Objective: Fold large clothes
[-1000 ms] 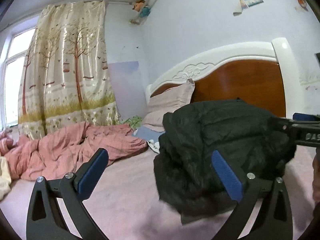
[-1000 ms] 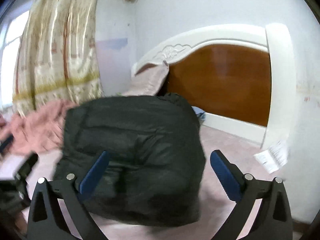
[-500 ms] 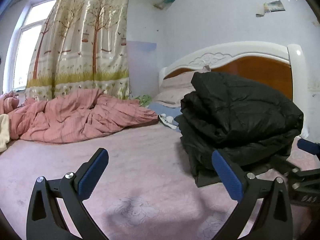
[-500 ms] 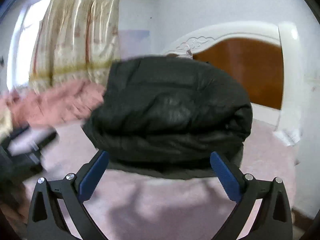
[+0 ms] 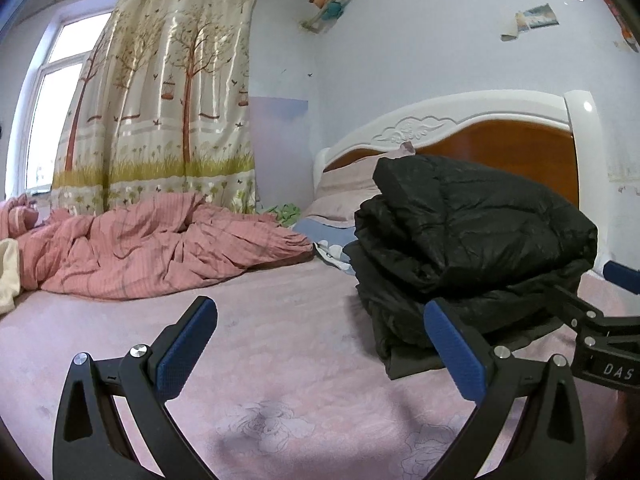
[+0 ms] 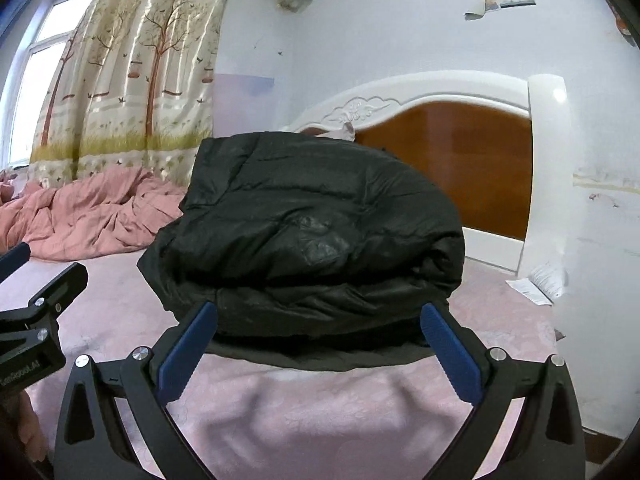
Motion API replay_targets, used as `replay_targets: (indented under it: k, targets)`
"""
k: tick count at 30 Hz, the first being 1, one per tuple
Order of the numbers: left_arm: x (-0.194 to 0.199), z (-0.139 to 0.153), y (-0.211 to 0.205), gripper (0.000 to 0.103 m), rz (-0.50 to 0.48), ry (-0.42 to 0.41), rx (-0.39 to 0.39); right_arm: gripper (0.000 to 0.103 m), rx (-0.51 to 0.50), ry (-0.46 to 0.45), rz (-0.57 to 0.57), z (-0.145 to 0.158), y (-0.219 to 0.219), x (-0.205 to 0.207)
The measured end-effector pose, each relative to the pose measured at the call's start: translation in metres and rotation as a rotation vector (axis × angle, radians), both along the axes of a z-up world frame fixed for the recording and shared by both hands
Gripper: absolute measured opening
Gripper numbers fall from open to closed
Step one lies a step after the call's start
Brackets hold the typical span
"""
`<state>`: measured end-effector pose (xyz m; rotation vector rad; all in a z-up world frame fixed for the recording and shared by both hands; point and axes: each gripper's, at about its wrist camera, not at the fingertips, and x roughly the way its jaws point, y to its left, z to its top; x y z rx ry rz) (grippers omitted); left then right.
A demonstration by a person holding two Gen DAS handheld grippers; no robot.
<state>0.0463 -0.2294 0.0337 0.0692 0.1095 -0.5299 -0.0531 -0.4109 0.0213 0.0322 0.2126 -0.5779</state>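
Observation:
A black padded jacket [image 5: 468,256] lies folded into a thick bundle on the pink bed sheet [image 5: 280,360], near the headboard. My left gripper [image 5: 320,344] is open, low over the sheet, with the bundle ahead and to its right and nothing between its fingers. In the right wrist view the same black jacket [image 6: 312,236] fills the middle, just beyond my right gripper [image 6: 318,344], which is open and empty. The right gripper's body shows at the right edge of the left wrist view, close to the jacket's lower right side.
A crumpled pink duvet [image 5: 152,248] lies along the far left of the bed below a tree-print curtain [image 5: 160,96]. Pillows [image 5: 348,196] lean against the white and brown headboard [image 5: 500,136]. A paper [image 6: 536,284] lies by the bedpost.
Both grippers dropped lower and drew back from the jacket. The folded bundle, held up a second ago, now rests on the sheet.

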Motion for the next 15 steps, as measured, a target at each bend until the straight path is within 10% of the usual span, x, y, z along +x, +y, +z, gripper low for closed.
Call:
replay_targets:
  k: [15]
  targets:
    - [0.0004, 0.0026, 0.0031, 0.103, 0.0, 0.012, -0.038, 0.103, -0.012, -0.005, 0.007, 0.0017, -0.0057, 0.0051]
